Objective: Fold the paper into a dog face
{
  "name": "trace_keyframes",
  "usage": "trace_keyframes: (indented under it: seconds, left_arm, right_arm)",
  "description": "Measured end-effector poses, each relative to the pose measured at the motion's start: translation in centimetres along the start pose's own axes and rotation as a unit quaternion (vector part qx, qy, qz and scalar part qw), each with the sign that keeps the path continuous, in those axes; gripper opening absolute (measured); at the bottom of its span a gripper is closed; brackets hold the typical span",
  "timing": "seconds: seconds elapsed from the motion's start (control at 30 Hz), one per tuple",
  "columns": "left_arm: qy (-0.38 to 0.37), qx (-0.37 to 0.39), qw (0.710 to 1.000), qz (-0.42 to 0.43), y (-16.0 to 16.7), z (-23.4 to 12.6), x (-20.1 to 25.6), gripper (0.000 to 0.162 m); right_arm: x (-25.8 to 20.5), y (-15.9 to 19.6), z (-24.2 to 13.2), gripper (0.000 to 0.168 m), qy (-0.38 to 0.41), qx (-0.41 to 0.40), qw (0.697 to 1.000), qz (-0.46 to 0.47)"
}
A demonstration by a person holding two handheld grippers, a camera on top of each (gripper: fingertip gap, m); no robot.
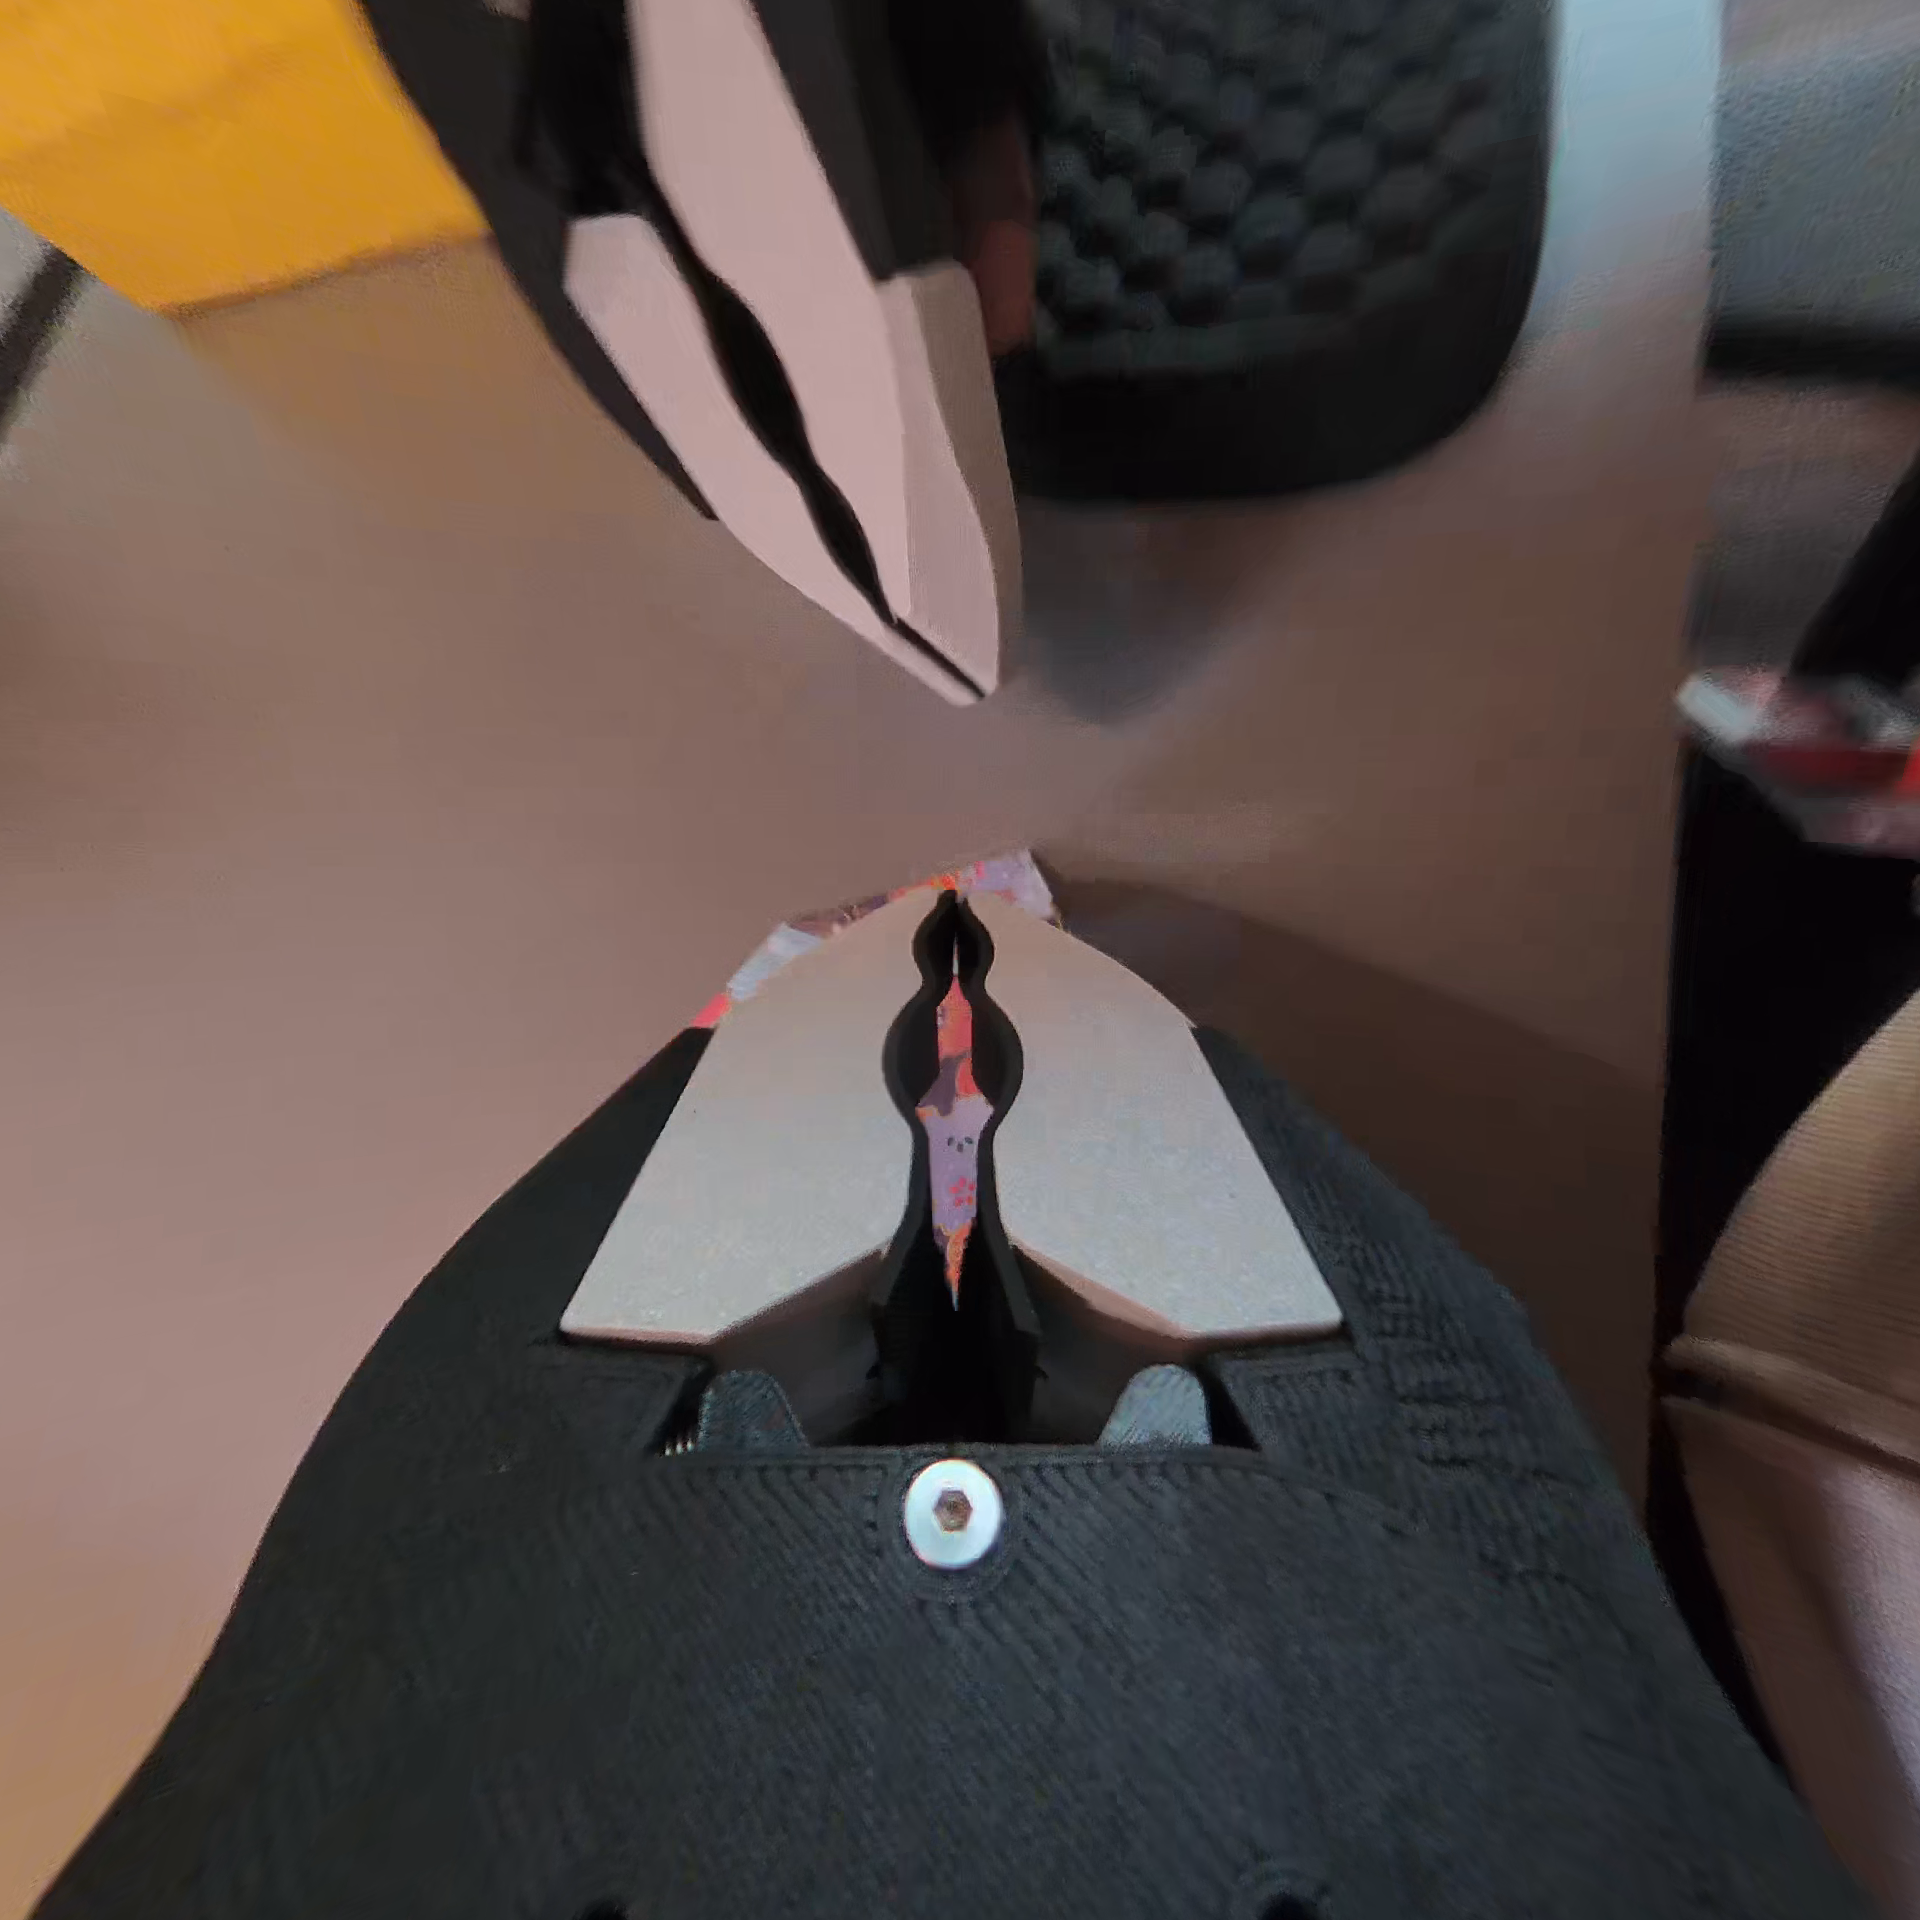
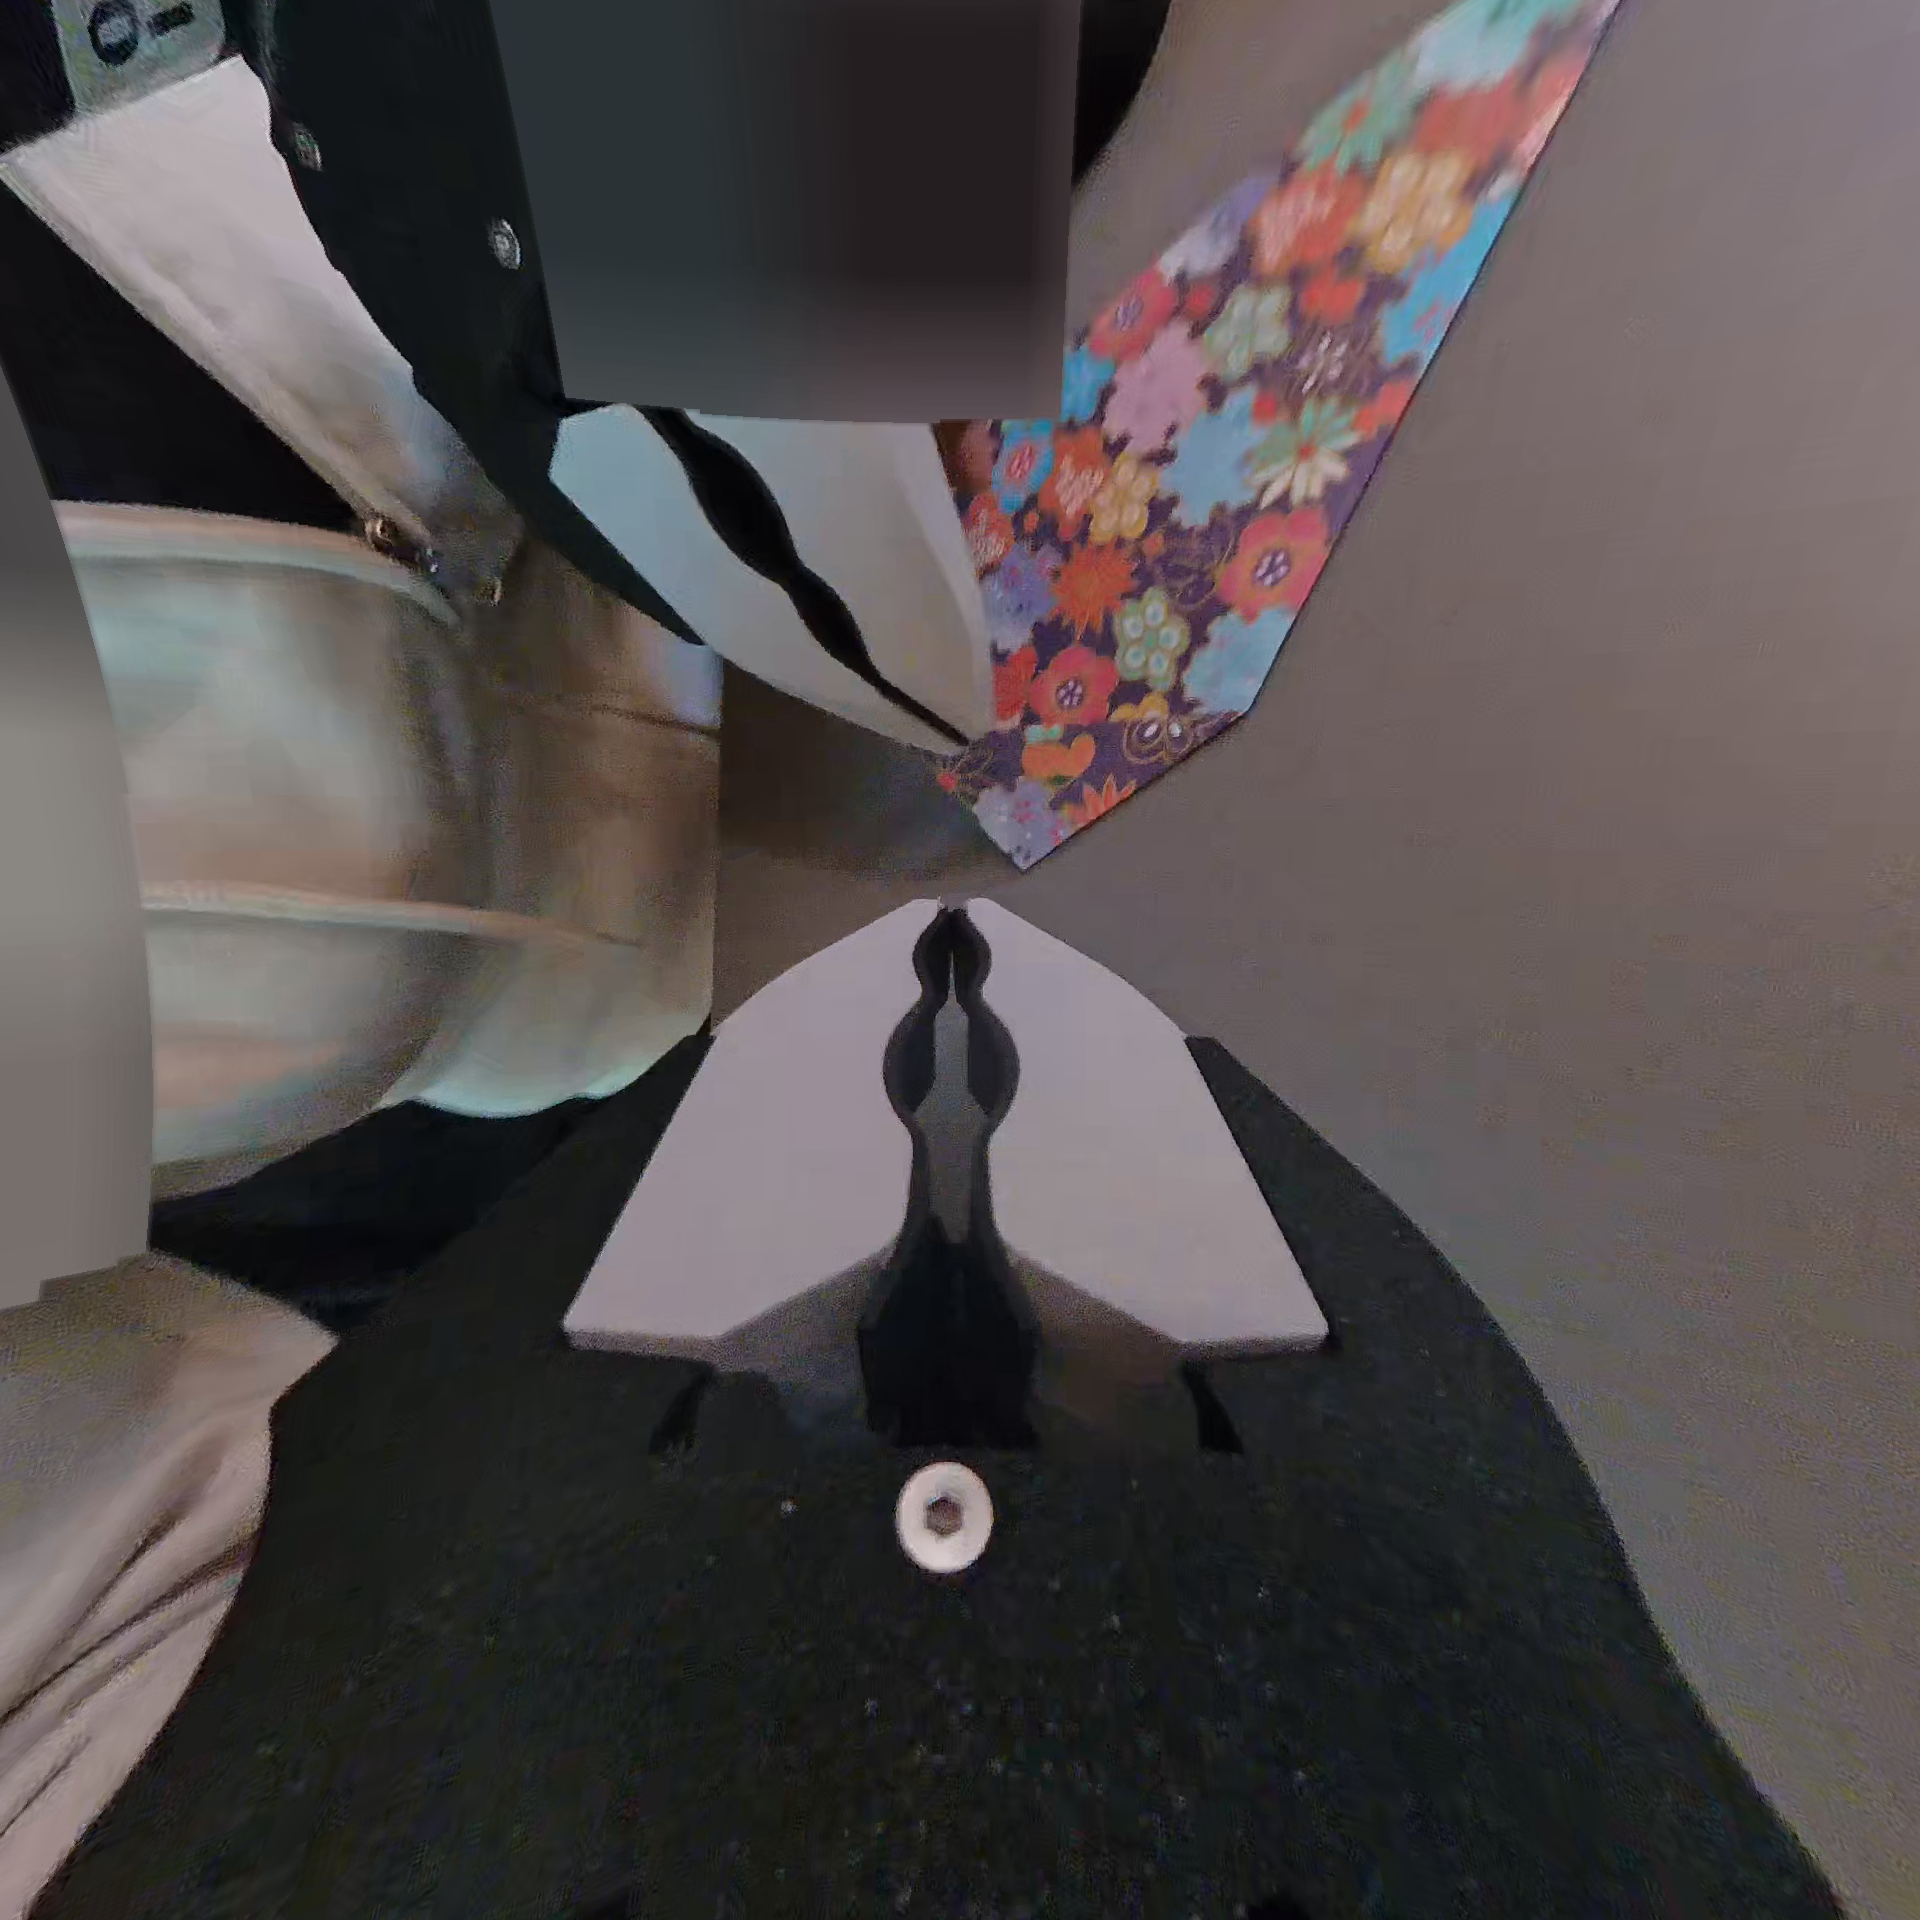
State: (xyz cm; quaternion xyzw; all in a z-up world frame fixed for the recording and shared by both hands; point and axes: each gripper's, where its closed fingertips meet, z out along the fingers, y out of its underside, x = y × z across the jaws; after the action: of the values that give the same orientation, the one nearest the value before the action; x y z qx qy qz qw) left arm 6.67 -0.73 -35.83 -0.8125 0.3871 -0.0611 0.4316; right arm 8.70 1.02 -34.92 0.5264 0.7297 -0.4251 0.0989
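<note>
Left gripper (image 1: 951,914) at lower centre pinches the floral paper (image 2: 1226,499). Right gripper (image 2: 951,914), fingers closed together, holds nothing above the tan table (image 1: 312,831).

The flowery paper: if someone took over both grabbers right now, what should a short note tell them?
Left gripper: shut on the paper, near one corner.
Right gripper: shut, holding nothing, tips just off the paper's point.
Paper: patterned side showing, over the table; whether it lies flat or is lifted, I cannot tell.
Done: no dog face visible; any folds so far cannot be judged.
Left: fold the ears and the snout.
</note>
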Motion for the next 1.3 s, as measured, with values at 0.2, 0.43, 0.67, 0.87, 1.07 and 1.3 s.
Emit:
trace_keyframes:
  seconds: [0.2,0.43,0.67,0.87,1.07,1.3]
  left_arm:
    - [-0.001,0.065,0.980,-0.187,0.5,-6.7,-3.9,0.102]
    - [-0.069,0.050,0.967,-0.241,5.2,-10.4,-6.2,0.107]
    - [-0.083,0.067,0.961,-0.254,5.6,-10.9,-6.4,0.101]
    - [-0.074,0.085,0.952,-0.283,5.2,-9.8,-6.0,0.089]
    - [-0.081,0.054,0.954,-0.282,5.3,-8.2,-6.1,0.078]
    - [-0.054,0.051,0.949,-0.307,5.4,-7.4,-6.4,0.075]
  right_arm:
    - [-1.7,-2.9,-0.7,0.062,0.190,0.153,0.969,-0.033]
    - [-2.6,-4.0,7.4,0.086,0.200,0.121,0.972,-0.016]
    - [-1.1,0.5,5.0,0.075,0.200,-0.064,0.972,-0.108]
    - [-2.1,-3.2,0.8,0.058,0.122,-0.025,0.986,-0.114]
    - [4.5,-5.6,2.4,0.049,0.161,-0.042,0.983,-0.076]
    - [5.7,-5.0,4.0,0.020,0.229,-0.024,0.966,-0.114]
